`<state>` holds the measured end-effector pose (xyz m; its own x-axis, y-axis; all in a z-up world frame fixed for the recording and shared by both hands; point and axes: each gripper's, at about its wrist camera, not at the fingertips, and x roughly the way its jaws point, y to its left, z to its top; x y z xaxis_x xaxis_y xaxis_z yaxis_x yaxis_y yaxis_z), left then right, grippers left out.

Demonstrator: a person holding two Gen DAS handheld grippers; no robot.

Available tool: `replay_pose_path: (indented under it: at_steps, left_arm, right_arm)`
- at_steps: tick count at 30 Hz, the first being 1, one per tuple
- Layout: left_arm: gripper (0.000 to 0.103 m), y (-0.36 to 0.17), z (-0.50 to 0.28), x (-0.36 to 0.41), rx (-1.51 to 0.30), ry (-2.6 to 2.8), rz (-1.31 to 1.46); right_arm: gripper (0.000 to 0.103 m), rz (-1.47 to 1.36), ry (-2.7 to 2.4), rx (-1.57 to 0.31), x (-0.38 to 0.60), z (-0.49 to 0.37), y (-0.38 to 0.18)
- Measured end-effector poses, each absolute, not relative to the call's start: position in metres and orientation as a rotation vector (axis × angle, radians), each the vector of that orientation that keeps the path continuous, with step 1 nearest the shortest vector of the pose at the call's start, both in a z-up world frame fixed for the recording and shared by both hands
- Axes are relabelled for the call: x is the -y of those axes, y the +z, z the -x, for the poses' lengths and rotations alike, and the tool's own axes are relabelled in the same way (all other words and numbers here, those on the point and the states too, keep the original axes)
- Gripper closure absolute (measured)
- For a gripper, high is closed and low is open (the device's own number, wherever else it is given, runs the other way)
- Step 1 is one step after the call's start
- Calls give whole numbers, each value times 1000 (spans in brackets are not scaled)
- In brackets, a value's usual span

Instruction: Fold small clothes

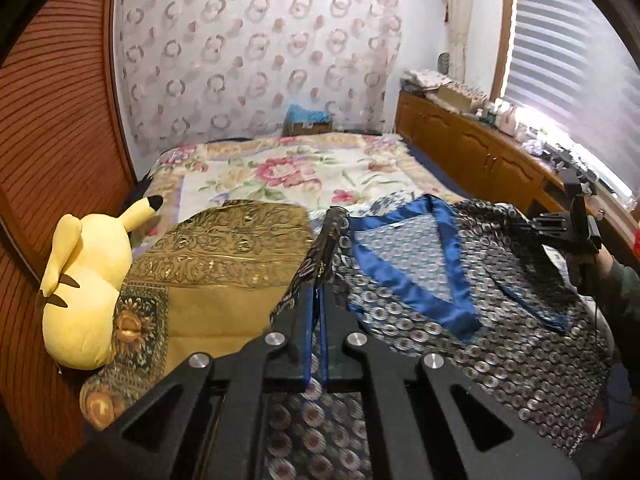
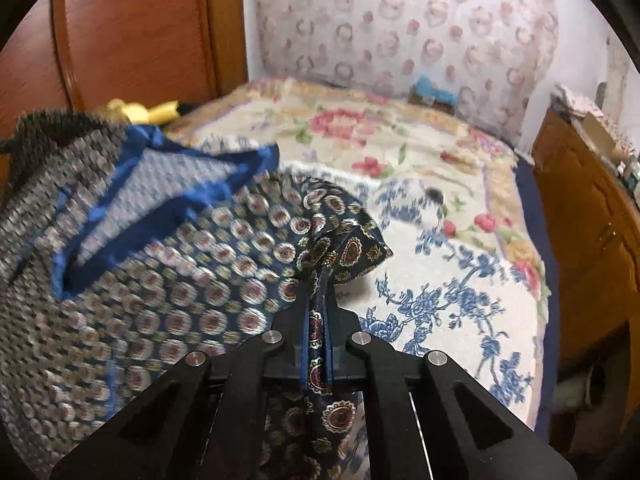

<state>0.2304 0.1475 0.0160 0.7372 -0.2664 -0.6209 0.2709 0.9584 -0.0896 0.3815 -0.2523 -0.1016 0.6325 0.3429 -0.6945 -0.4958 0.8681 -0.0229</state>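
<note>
No writing or brand can be read anywhere; the few things on the far cabinet are too small and blurred.

Nearest, the left gripper point(image 1: 320, 280) is clenched on a fold of the patterned garment point(image 1: 460, 340), and the cloth runs up between its two closed fingers. The right gripper point(image 2: 318, 280) is clenched on another fold of the same garment point(image 2: 160, 280), bunched just past its tips. In the left view the right gripper point(image 1: 568, 224) shows at the right edge of the garment, with a sleeve point(image 1: 616, 280) behind it.

The garment is dark blue with rows of small round medallions, shiny, and has a plain blue band point(image 1: 420, 280) along a V-shaped neck opening, with a paler lining inside. It lies spread on the near part of the bed point(image 1: 288, 168), partly lifted at the two gripped points.

To the left of it lies a gold patterned cloth point(image 1: 224, 272), and beside that a yellow plush toy point(image 1: 84, 280) against the wooden panel point(image 1: 52, 120).

Farther, the flowered bedspread lies open up to the wall with a lace curtain point(image 1: 256, 48). A wooden cabinet point(image 1: 472, 144) runs along the right edge of the bed.
</note>
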Motion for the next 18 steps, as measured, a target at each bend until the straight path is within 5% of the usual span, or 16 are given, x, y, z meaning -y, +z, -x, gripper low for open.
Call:
replay_pose_path:
  at_steps: [14, 18]
  left_arm:
    - [102, 18, -147, -130, -647, -317, -65]
    - [91, 5, -157, -125, -695, -314, -102]
  right_arm:
    - [101, 237, 472, -585, 272, -278, -49]
    - [101, 273, 442, -626, 267, -281, -66]
